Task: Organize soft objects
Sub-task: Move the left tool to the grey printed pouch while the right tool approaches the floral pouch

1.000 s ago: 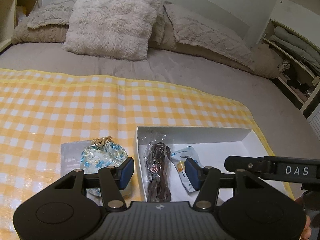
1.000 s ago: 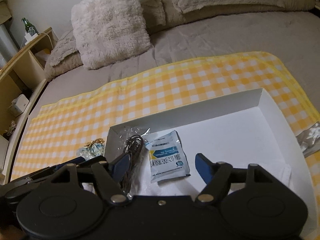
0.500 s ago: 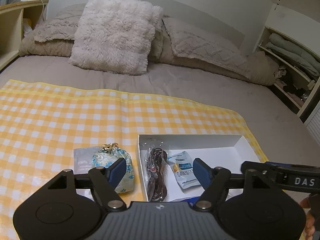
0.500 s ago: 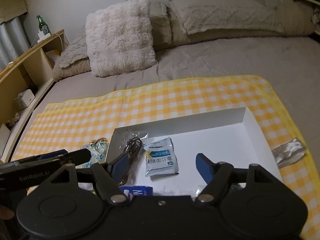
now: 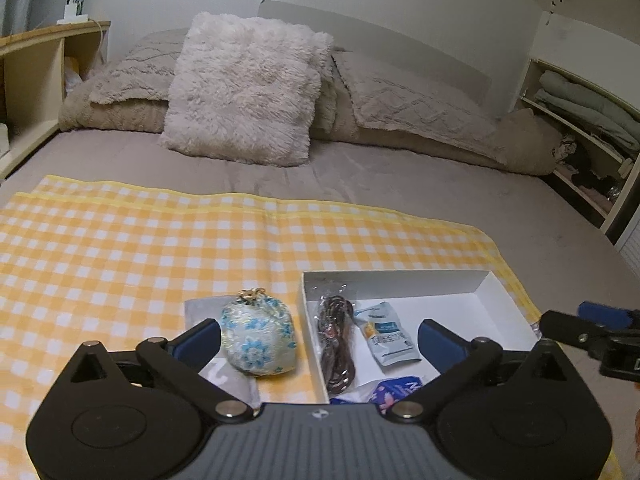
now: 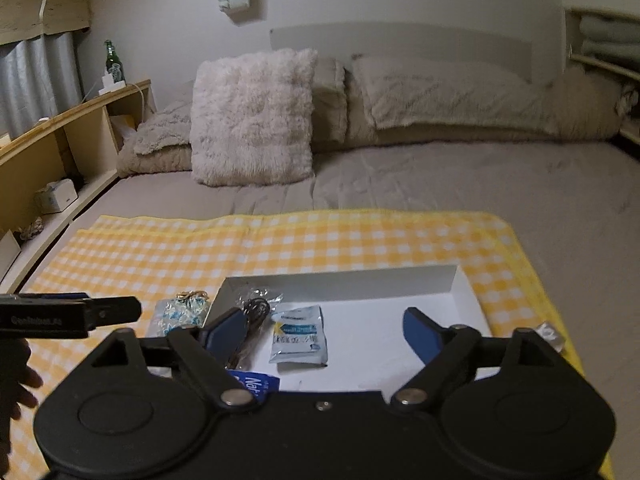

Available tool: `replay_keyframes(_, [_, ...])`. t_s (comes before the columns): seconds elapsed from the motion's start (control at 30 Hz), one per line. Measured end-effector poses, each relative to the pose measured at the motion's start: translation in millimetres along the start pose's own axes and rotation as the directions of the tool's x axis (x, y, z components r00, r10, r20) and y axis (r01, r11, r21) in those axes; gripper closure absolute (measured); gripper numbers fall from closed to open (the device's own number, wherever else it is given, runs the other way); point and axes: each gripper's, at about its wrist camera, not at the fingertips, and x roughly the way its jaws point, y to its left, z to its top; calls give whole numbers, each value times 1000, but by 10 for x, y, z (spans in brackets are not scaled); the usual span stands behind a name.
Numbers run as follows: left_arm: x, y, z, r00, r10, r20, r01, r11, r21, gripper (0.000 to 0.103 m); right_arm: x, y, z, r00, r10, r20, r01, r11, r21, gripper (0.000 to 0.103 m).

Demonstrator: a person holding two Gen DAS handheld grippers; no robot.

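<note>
From my left wrist camera, my left gripper [image 5: 318,338] hangs above the yellow checked cloth [image 5: 120,256] spread on the bed [image 5: 400,184], its jaws opening wide with nothing pressed between the blue pads. Below them a blue-flowered drawstring pouch [image 5: 259,336] lies on a grey packet [image 5: 200,306], just left of the white box [image 5: 400,280]. Inside the box, along its left wall, lies a bagged brown cord [image 5: 337,342]; beside it sits a white sachet with blue print [image 5: 386,338], and a blue wrapper [image 5: 394,387] peeks out at the near edge. My right gripper's fingers [image 5: 568,326] reach in from the right. From my right wrist camera, my right gripper [image 6: 324,330] hovers over the same box [image 6: 340,280], jaws also opening and empty; the cord [image 6: 250,330], sachet [image 6: 299,340] and blue wrapper [image 6: 256,386] lie beneath, the pouch [image 6: 180,314] just outside the box's left wall. A crumpled silver packet [image 6: 552,334] lies on the cloth at the right. A fluffy pillow [image 6: 252,116] rests at the headboard.
</note>
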Motion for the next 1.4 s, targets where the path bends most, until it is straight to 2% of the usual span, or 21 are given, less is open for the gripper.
replay_keyframes(0.17, [-52, 54, -70, 999, 33, 7, -34, 999, 27, 0, -74, 6, -54, 1000, 3, 27, -2, 1000, -12, 0])
replay_keyframes(0.5, [-167, 271, -162, 997, 70, 11, -70, 997, 16, 0, -84, 169, -150, 998, 13, 64, -9, 998, -63, 0])
replay_keyframes(0.8, [-195, 613, -174, 993, 114, 1, -114, 992, -47, 0, 12, 335, -144, 995, 51, 85, -47, 998, -47, 0])
replay_keyframes(1.0, [-53, 757, -244, 989, 132, -63, -135, 990, -45, 0, 161, 519, -121, 996, 61, 65, -57, 996, -64, 0])
replay_keyframes(1.23, [278, 834, -410, 972, 125, -201, -135, 990, -35, 0, 364, 757, -54, 996, 80, 49, -77, 994, -73, 0])
replay_keyframes(1.4, [463, 799, -459, 963, 121, -241, -127, 992, -9, 0, 562, 967, -24, 993, 114, 25, -111, 990, -87, 0])
